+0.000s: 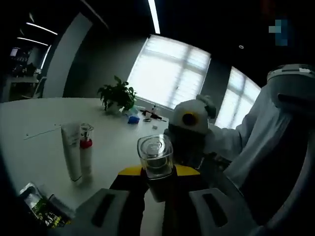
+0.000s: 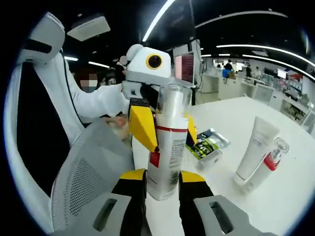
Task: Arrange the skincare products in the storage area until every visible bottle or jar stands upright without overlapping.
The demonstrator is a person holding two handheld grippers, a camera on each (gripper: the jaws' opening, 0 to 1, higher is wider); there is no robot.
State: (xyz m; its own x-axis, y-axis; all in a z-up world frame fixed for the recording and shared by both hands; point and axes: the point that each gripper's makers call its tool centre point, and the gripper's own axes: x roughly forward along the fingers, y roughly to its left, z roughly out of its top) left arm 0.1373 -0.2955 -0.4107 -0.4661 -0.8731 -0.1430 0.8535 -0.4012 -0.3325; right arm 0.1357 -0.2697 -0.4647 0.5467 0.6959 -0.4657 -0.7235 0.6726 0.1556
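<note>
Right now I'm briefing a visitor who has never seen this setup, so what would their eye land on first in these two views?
First, the clear-capped bottle standing on the white table, clamped between both grippers: the right gripper low on it, the left gripper higher up. Next, the white tube and a red-collared bottle standing side by side further along the table, then the bright windows behind a potted plant.

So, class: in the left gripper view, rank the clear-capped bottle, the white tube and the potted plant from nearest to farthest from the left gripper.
1. Clear-capped bottle, between the left gripper's jaws.
2. White tube, standing to the left.
3. Potted plant, far across the table.
</note>
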